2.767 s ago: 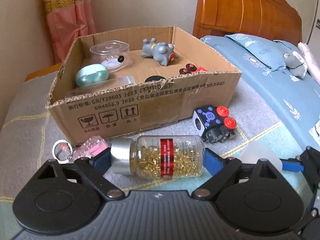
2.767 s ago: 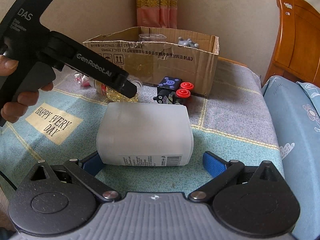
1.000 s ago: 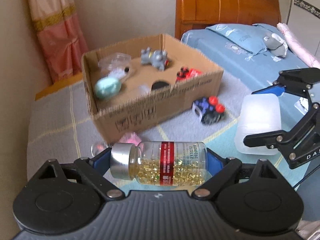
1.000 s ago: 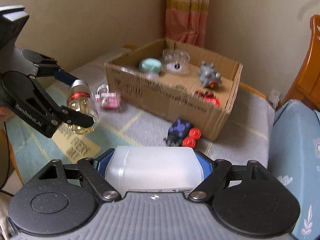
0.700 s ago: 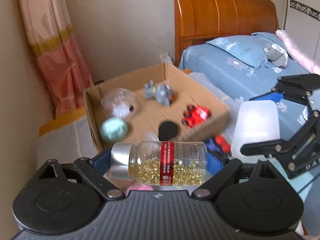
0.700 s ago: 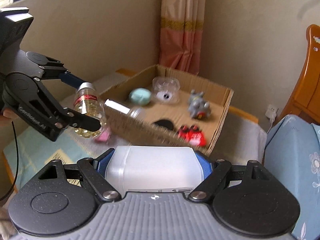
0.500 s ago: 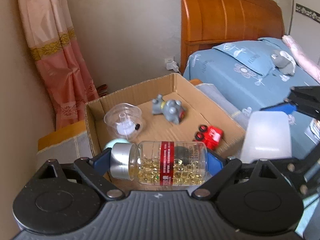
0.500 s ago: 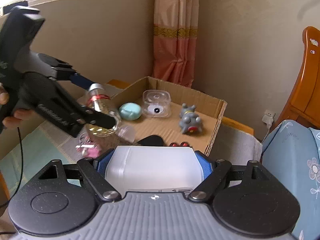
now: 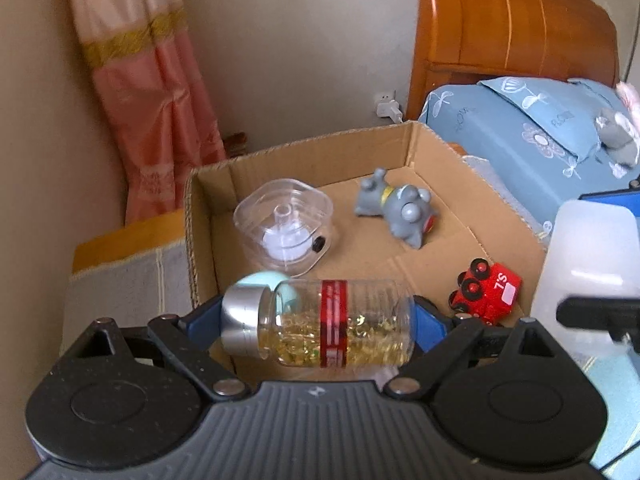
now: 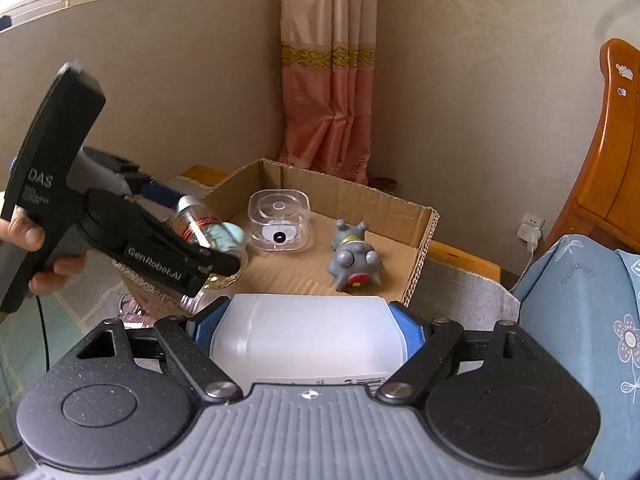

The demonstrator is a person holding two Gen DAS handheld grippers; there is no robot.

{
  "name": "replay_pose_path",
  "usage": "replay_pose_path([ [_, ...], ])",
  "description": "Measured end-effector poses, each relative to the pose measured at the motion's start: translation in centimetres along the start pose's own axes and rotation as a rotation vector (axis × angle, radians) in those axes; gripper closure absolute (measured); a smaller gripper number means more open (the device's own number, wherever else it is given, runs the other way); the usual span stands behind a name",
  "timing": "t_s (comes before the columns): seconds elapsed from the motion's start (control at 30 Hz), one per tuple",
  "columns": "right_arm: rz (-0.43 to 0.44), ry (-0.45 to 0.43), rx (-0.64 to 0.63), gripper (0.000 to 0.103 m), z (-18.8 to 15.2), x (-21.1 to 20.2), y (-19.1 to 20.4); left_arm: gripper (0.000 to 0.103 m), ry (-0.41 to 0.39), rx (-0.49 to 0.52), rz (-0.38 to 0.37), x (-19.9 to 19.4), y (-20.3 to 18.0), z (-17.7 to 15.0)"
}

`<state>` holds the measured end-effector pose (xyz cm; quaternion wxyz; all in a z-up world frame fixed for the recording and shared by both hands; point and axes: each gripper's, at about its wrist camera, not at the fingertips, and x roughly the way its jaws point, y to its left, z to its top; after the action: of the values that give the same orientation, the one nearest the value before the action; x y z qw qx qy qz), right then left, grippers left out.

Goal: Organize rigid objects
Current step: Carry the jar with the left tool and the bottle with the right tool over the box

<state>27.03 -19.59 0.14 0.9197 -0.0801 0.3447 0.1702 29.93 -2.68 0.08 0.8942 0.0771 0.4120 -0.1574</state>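
Observation:
My left gripper (image 9: 316, 320) is shut on a clear pill bottle (image 9: 320, 326) with a silver cap, red band and golden capsules, held sideways above the near left part of the open cardboard box (image 9: 408, 136). My right gripper (image 10: 306, 328) is shut on a frosted white plastic bottle (image 10: 306, 340), held above the box's near edge; it also shows in the left wrist view (image 9: 588, 264). The left gripper (image 10: 192, 240) with the pill bottle (image 10: 200, 232) appears at left in the right wrist view.
Inside the box (image 10: 420, 248) lie a clear square container (image 9: 284, 228), a grey animal figure (image 9: 400, 212), a red toy train (image 9: 486, 292) and a mint-green case (image 9: 280, 284). A blue-covered bed (image 9: 540, 136) with a wooden headboard (image 9: 512, 28) stands right, a pink curtain (image 9: 148, 92) behind.
Both grippers have lifted their bottles off the table and carried them forward over the cardboard box. The box now fills the view below them.

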Motion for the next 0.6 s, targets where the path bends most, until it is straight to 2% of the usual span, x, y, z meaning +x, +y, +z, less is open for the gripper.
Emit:
replay_pose_path([
  [0.17, -0.015, 0.005, 0.015, 0.016, 1.0, 1.2, -0.4, 0.007, -0.037, -0.022, -0.004, -2.0, 1.5, -0.4],
  [0.3, -0.023, 0.008, 0.032, 0.016, 2.0, 2.3, -0.4, 0.005, -0.051, -0.01, 0.021, -3.7, 2.3, -1.0],
  [0.57, -0.045, 0.008, 0.061, 0.016, 4.6, 5.2, 0.1, 0.003, -0.065, 0.029, 0.021, -6.1, 2.9, -3.1],
  [0.6, -0.048, 0.0, 0.058, 0.012, 4.8, 5.4, 0.3, 0.003, -0.064, 0.033, 0.023, -6.2, 3.0, -3.3],
])
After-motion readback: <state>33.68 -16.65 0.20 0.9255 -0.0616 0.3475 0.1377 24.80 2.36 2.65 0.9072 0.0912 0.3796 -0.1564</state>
